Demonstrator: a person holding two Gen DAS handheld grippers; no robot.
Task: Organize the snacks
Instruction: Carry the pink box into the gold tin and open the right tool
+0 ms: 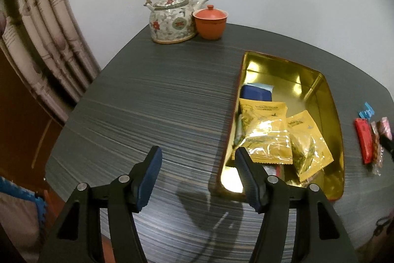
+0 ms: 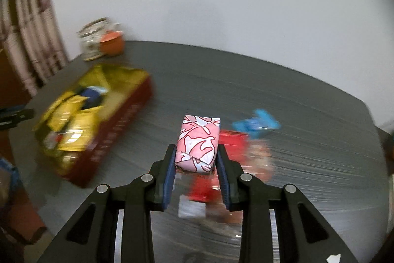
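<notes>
Right gripper [image 2: 196, 159] clamps pink-patterned snack [image 2: 198, 142]; its wrapper shows no readable writing.

Dim indoor light; glare flares off the gold tin [image 1: 327, 100] right of the fingers [image 1: 150, 174], whose shadow falls just ahead on the table [image 1: 160, 95]. The right view is motion-blurred except the packet [image 2: 198, 142] between its fingers; both bend at the edges.

Small print on yellow packets [image 1: 266, 132], too blurred to read
</notes>
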